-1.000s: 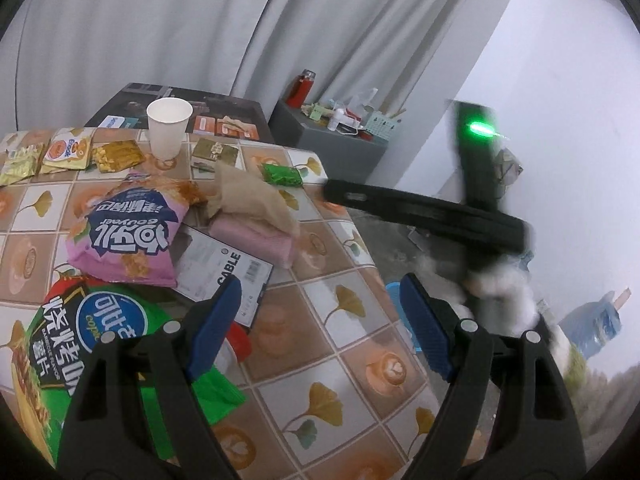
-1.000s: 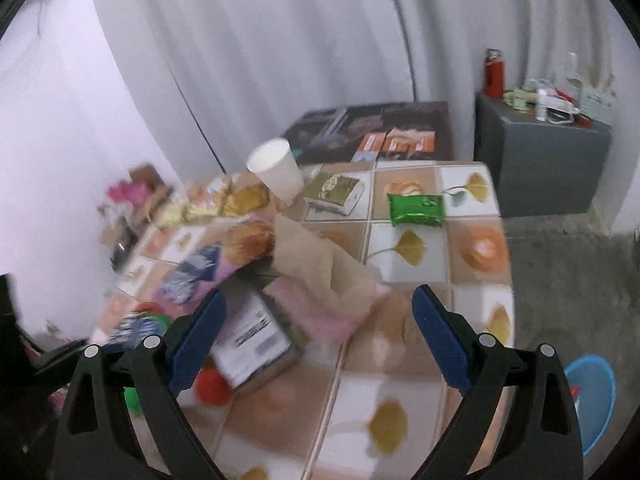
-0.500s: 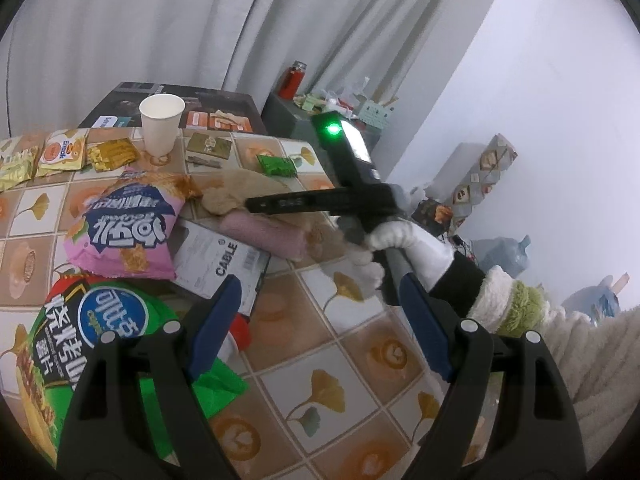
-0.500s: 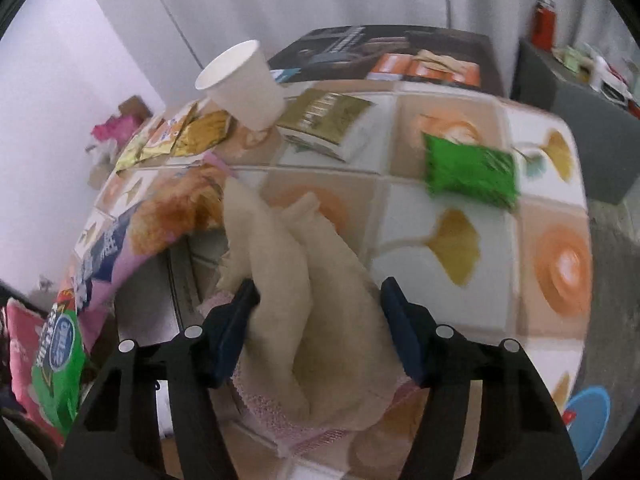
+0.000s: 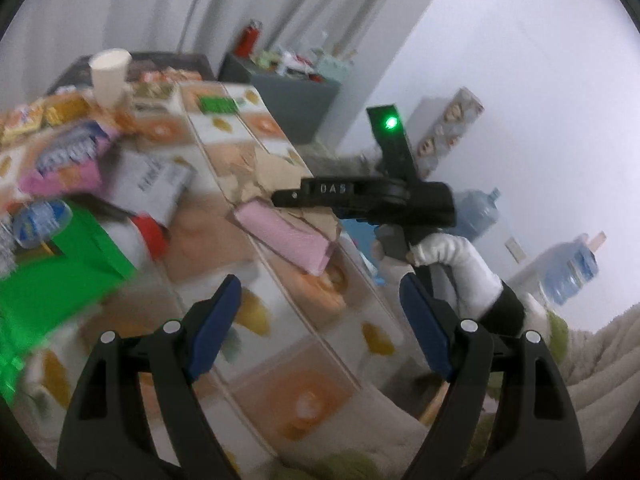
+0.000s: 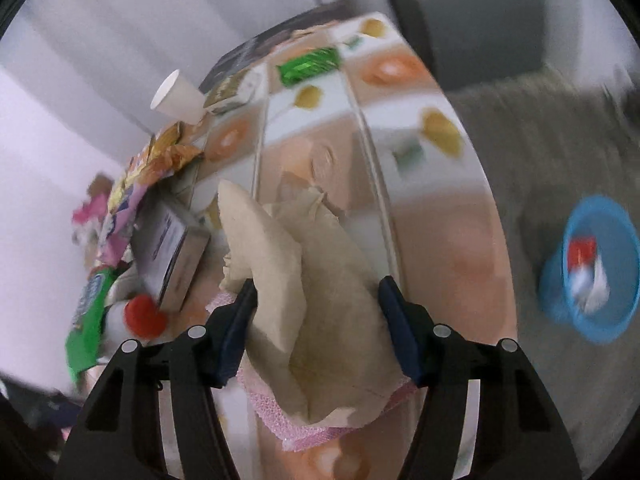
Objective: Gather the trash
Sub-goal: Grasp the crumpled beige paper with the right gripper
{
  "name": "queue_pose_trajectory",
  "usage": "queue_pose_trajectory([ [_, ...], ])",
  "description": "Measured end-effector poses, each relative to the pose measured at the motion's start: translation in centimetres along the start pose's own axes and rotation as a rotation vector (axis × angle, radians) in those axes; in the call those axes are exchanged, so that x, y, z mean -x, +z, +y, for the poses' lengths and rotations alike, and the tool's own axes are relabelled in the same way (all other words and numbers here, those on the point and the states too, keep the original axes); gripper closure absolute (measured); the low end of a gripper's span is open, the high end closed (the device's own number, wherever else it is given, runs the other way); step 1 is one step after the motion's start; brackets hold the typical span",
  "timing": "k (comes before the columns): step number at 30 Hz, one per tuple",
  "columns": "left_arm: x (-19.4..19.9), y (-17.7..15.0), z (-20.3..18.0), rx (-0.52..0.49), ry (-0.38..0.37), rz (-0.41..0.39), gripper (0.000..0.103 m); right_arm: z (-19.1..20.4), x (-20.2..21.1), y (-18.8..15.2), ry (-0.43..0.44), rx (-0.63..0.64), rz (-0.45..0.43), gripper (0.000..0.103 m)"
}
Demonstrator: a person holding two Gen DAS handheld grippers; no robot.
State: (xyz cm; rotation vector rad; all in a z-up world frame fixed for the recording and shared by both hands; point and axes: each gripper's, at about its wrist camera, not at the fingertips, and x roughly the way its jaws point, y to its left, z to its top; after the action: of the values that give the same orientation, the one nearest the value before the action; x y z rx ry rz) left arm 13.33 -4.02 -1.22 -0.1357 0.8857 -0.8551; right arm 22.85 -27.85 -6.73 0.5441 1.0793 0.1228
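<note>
My right hand-held gripper (image 6: 316,316) pointed steeply down over the brown paper (image 6: 320,280), its jaws closing with the crumpled paper between them and both pads against its sides. The paper lay on a pink sponge (image 6: 304,424) near the counter (image 6: 460,240) edge. My gloved hand (image 5: 460,268) gripped the handle, wrist bent. My left hand-held gripper (image 5: 320,320) stood wide apart and empty, tilted down, nearer me than the paper. A blue bin (image 6: 592,268) sat on the floor beyond the counter edge.

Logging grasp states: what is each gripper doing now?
Left gripper: open, empty.
Right gripper: closing around the brown paper bag, pads touching it.
</note>
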Motion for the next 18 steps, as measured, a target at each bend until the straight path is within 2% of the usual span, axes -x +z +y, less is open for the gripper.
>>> queue_pose_trajectory([
  [4,-1.8,-2.0,-0.7,0.001,-0.010,0.052,0.026,-0.3,1.1,-3.5,0.058,-0.137,-0.006,0.049],
  [8,-3.2,-3.0,0.1,0.039,-0.005,0.089,0.026,-0.2,0.9,-4.4,0.125,-0.174,0.035,0.049],
  [14,-3.9,-3.4,1.6,0.096,0.009,0.091,0.026,-0.5,2.4,-3.8,0.090,-0.158,-0.006,0.050],
  [16,-4.1,-3.4,2.0,0.113,0.008,0.096,0.026,-0.7,2.7,-3.8,0.073,-0.154,-0.016,0.064],
  [17,-4.3,-3.4,2.2,0.117,0.010,0.098,0.026,-1.1,3.0,-3.8,0.068,-0.163,-0.023,0.075],
  [18,-4.4,-3.4,2.2,0.122,0.012,0.099,0.026,-1.5,3.4,-3.9,0.058,-0.177,-0.041,0.081],
])
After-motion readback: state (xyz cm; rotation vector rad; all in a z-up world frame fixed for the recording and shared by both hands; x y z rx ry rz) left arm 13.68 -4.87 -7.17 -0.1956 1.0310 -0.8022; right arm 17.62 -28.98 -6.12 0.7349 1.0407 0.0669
